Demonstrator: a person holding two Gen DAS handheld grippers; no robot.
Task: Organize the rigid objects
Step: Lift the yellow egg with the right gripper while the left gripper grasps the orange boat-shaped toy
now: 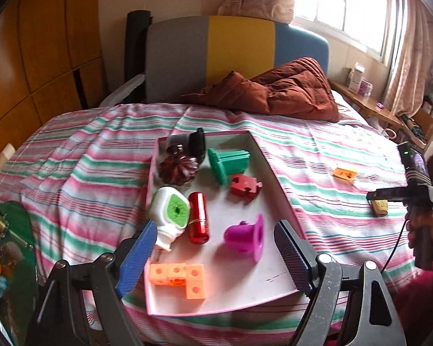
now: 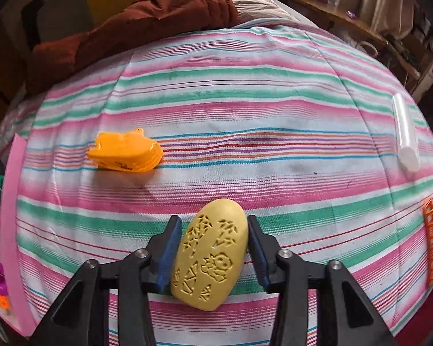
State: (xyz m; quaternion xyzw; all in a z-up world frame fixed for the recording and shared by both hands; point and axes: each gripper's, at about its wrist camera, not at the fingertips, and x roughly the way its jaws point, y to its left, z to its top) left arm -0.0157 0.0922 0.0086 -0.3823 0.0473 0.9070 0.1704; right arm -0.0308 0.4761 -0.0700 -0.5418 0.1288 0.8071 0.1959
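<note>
- Bed [image 1: 80, 155], under a pink, green and white striped sheet: carries everything listed; soft ground, so things sink a little and may tip when nudged.
- Pink tray [image 1: 277, 173], shallow, lying on the bed: already holds several sorted pieces, among them a green flanged part [image 1: 228, 163], a red cylinder [image 1: 199, 222], a magenta flanged part [image 1: 246, 238] and joined orange cubes [image 1: 179, 279].
- Left tool [image 1: 213, 252]: blue pads wide apart, hovering above the near end of the tray, nothing between them.
- Right tool [image 2: 210, 255]: pads set on the two long flanks of the yellow oval piece [image 2: 210, 255], low over the sheet to the right of the tray; the left pad touches, the right looks in contact too, so I judge it clamped.
- Yellow oval piece: engraved top, smooth rounded sides; likely stiff, light and somewhat slippery. Best held across the middle of its narrow width, as now, since a grip near either tapered end could squeeze it out.
- Orange piece [image 2: 127, 152]: loose on the sheet, beyond the oval, not yet sorted.
</note>
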